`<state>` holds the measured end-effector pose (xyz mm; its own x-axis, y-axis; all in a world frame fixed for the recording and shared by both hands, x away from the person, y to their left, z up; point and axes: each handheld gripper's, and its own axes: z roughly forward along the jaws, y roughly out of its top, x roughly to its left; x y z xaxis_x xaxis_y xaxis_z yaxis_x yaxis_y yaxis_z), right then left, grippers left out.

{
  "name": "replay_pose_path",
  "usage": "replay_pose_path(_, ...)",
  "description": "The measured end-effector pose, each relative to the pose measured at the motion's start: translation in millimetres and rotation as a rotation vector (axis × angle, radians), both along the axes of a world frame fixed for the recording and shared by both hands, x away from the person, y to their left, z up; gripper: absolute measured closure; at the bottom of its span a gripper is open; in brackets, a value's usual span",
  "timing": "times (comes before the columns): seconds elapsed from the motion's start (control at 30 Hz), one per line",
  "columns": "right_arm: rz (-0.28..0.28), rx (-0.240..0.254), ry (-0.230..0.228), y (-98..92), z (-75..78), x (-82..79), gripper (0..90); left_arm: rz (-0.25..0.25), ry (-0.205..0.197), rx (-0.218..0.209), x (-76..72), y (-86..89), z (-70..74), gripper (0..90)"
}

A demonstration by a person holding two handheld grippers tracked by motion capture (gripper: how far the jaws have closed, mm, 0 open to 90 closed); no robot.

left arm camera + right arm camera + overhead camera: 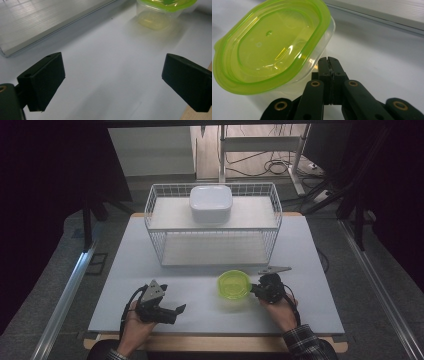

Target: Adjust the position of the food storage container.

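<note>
Right gripper [329,60] sits closest to its own camera: fingers [338,72] pressed flat together, nothing pinched between them. Fingertips sit right at the clear side wall of the green-lidded container [272,47], just under the lid rim; contact vs. a hair apart, cannot tell. Container looks tilted in the right gripper view, lid face leaning toward the camera.

High view: green-lidded container [233,284] is on the worktop [200,270], in front of the wire basket [213,222] and slightly toward its right end. Right gripper [255,290] is just beside the container on its right, held in the right hand [282,312].

Left gripper [172,312] is held in the left hand [135,325], in front of the basket's left end, near the worktop's front edge, well apart from the container. Left gripper view: fingers [42,80] spread wide, only bare worktop between them, container [162,12] farther off beyond them.

White lidded box [210,203] sits on the basket's upper shelf, about centred. Grey clip-like metal piece [274,269] lies on the worktop just in front of the basket's right corner, near the right gripper.
</note>
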<state>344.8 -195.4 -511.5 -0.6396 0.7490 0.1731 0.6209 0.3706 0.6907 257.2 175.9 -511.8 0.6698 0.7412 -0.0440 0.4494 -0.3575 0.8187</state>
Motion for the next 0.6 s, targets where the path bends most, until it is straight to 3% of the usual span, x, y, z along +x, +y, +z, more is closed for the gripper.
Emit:
replay_pose_path(0.33, 0.089, 0.016, 0.016, 38.6, -4.1, 6.2, 89.2, -0.013, 0.002, 0.008, -0.7, -2.1, -0.4, 4.4)
replay_pose_path(0.6, 0.117, 0.014, 0.007, 62.8, -6.7, 17.9, 89.1, -0.021, 0.003, 0.014, -1.1, -3.0, -0.7, 4.4)
